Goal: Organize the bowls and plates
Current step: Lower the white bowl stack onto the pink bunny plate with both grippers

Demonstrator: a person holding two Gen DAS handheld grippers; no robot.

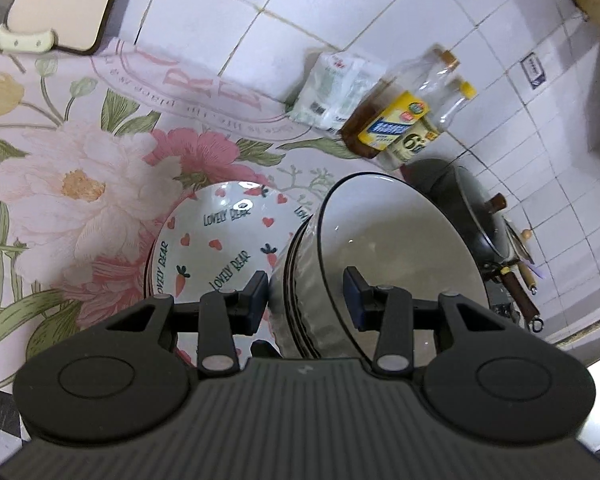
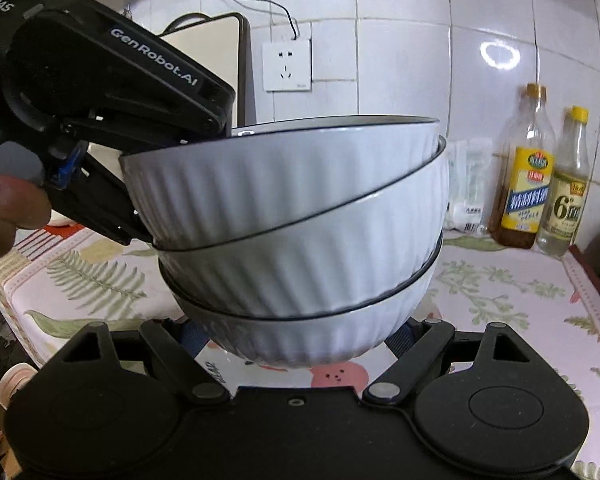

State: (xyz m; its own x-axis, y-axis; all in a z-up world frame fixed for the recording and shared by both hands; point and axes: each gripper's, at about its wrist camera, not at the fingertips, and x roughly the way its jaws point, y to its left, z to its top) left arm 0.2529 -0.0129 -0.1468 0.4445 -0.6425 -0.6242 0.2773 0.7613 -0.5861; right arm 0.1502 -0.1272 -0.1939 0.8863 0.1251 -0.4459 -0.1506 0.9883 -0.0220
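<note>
Both grippers carry a stack of ribbed bowls.
Left gripper (image 1: pixel 306 296) pinches the stack (image 2: pixel 300 232) at its rim; right gripper (image 2: pixel 300 340) clamps its base, above the patterned plate (image 1: pixel 216 240). Judged next: lower the stack level.

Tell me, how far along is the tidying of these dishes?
Done: three ribbed bowls are already nested into one stack. In hand: the left hand-held gripper pinches the stack's rim, while the right hand-held gripper straddles the lowest bowl's base; the stack looks lifted above a patterned plate on the floral cloth. Left: setting the stack down. Where it belongs isn't visible.
</note>
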